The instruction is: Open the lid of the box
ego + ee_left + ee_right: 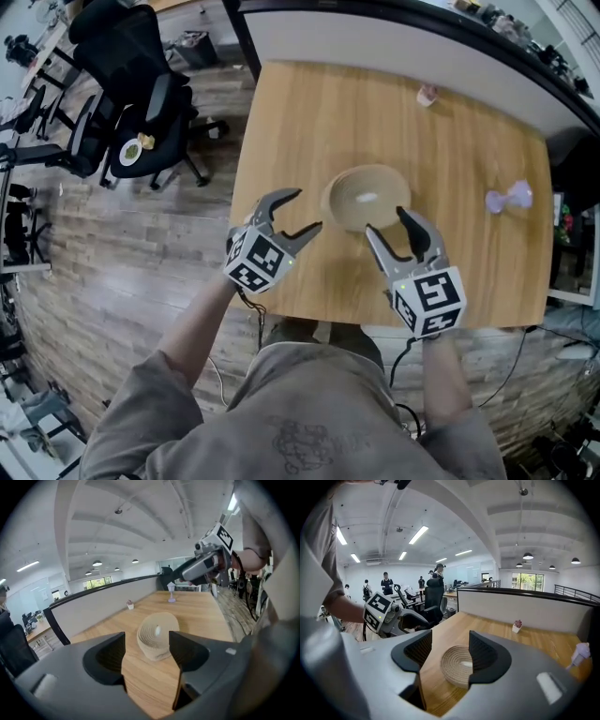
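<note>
Box (367, 198) woven, round, closed; contents hidden.

Left claw (309, 208), right claw (384, 219) flank round box (359, 190).

A light wooden desk (300, 141) with rounded corners carries three things; a round woven box (367, 197), lid on with a pale knob at its centre, sits near the front middle; a small pot (427, 95) holding something pink, perhaps a plant, stands toward the far edge; a lilac object (509, 197) lies well apart at the right side.
</note>
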A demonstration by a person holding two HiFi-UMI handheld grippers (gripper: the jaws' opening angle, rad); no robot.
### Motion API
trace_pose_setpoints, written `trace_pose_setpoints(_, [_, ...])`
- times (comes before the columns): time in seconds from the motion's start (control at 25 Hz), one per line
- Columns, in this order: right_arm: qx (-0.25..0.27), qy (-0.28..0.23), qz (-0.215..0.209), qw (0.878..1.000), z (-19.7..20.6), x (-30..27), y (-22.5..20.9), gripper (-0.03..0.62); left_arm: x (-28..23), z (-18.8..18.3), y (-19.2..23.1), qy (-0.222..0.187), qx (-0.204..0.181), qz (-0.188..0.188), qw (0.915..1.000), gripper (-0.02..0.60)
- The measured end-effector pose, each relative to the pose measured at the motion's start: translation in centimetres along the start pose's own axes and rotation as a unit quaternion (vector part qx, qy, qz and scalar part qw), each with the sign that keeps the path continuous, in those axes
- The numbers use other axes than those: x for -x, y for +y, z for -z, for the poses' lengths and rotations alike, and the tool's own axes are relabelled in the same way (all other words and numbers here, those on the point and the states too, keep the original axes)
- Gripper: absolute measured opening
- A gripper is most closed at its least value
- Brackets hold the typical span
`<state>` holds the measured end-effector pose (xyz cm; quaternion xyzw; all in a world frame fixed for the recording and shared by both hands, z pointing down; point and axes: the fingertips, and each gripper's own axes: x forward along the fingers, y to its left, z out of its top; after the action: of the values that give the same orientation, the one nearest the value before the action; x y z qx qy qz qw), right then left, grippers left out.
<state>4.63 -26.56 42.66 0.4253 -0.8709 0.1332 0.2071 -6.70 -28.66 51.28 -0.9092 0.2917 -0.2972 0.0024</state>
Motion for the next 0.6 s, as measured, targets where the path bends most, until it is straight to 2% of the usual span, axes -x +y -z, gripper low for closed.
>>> trace_pose_setpoints(0.08, [0.003, 0.023, -0.014, 1.0, 1.6, -1.4, 0.7, 0.232, -1.2, 2.0, -0.6, 0.031, -0.031, 0.011, 0.999, 0.293])
trace_pose_setpoints(0.16, [0.005, 0.044, -0.025, 0.999, 3.1, -2.8, 1.2, 0.232, -2.4, 3.8, -1.1, 0.051, -0.041, 0.027, 0.9975, 0.293])
trace_pose_setpoints(0.36, [0.006, 0.082, -0.035, 0.996, 6.8, -6.3, 1.3, 0.232, -5.7, 6.8, -1.4, 0.064, 0.005, 0.06, 0.9962, 0.294])
trace_pose_setpoints(0.6, [-0.001, 0.129, -0.042, 0.991, 11.2, -9.3, 0.9, 0.232, -9.2, 9.5, -1.9, 0.075, 0.026, 0.082, 0.9935, 0.295])
